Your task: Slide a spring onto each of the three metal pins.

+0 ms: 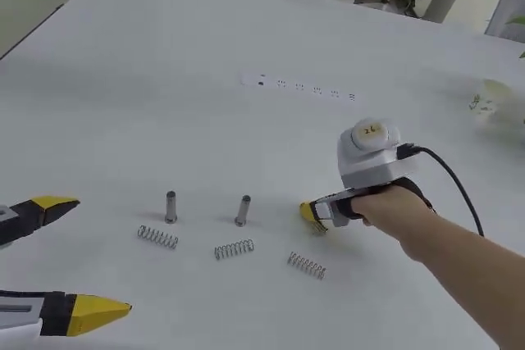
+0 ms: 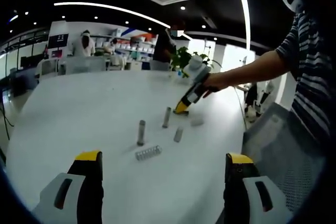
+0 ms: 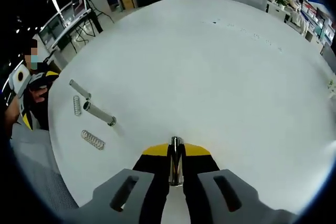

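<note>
Right fingers tight around one pin.

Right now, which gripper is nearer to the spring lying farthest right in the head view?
Right. The right gripper, shut on a metal pin, sits just beyond that spring; the left gripper is open, far off to the spring's left.

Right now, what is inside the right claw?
The right claw is shut on a metal pin, and one end of the pin pokes out between the claw's tips. How far the pin runs back into the claw is covered.
</note>
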